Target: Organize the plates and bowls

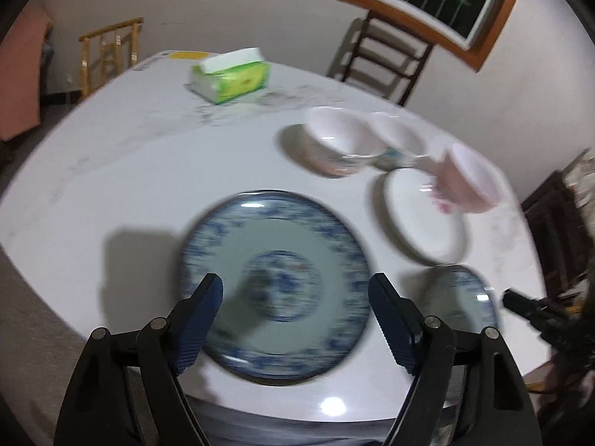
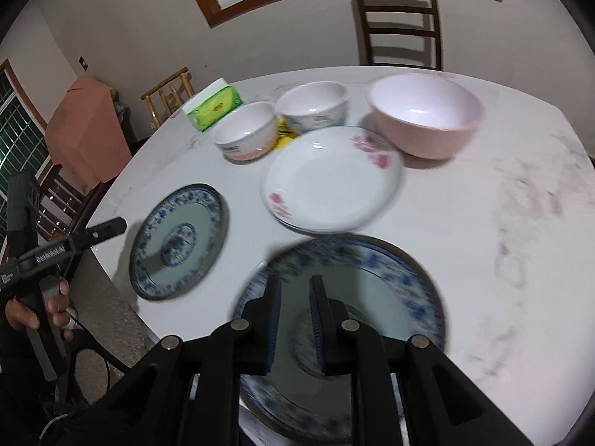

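A blue-patterned plate (image 1: 275, 290) lies near the table's front edge; my left gripper (image 1: 295, 290) hovers over it, wide open and empty. A second blue-patterned plate (image 2: 372, 297) lies under my right gripper (image 2: 295, 288), whose fingers stand a narrow gap apart with nothing between them. A white plate with pink flowers (image 2: 331, 182) sits behind. Two small white bowls (image 2: 247, 133) (image 2: 314, 106) and a pink bowl (image 2: 425, 113) stand at the back. In the left wrist view the second blue plate (image 1: 459, 297) is at the right.
A green tissue pack (image 1: 230, 72) lies at the far side of the white marble table (image 1: 130, 156). A dark wooden chair (image 2: 399, 26) stands behind the table. The table's front edge is close below both grippers.
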`<state>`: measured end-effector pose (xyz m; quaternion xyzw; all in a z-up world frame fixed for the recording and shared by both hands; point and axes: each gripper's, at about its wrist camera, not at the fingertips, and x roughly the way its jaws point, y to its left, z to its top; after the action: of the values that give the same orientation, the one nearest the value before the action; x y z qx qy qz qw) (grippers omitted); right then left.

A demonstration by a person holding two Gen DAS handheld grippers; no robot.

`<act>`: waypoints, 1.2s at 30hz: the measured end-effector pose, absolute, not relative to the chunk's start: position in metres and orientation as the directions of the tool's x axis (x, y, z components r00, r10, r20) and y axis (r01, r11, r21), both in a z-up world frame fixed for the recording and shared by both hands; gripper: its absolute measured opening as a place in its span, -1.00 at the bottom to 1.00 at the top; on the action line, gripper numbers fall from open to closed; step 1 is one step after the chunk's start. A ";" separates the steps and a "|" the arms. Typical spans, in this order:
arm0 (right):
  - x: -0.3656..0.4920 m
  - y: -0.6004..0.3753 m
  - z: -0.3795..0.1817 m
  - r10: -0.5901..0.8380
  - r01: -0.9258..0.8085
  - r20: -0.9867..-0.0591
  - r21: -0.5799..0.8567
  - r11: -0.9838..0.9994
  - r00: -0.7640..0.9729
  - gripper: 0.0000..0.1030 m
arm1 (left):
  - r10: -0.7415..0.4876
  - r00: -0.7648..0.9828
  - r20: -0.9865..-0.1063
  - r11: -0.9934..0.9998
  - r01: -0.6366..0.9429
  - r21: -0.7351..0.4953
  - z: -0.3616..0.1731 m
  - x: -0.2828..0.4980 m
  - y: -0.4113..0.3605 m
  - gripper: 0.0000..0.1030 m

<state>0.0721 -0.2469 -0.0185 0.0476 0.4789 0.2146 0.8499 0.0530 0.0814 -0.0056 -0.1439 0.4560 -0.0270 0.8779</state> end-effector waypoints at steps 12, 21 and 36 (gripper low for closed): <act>0.068 -0.333 -0.045 0.392 -0.276 -0.817 0.296 0.914 0.423 -0.69 | -0.256 0.489 -0.834 0.961 0.036 -0.274 -0.026 0.064 -0.021 0.51; 0.079 -0.349 -0.076 0.448 -0.259 -0.835 0.377 0.889 0.320 -0.69 | -0.297 0.431 -0.852 0.954 0.091 -0.287 -0.043 0.072 -0.053 0.51; 0.075 -0.361 -0.102 0.516 -0.160 -0.802 0.491 0.856 0.301 -0.64 | -0.373 0.312 -0.873 0.927 0.155 -0.341 -0.080 0.074 -0.063 0.31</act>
<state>0.0751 -0.3611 -0.1022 0.1614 0.5510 0.2140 0.7903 0.0743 -0.0630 -0.0805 -0.0971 0.5628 -0.1642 0.8042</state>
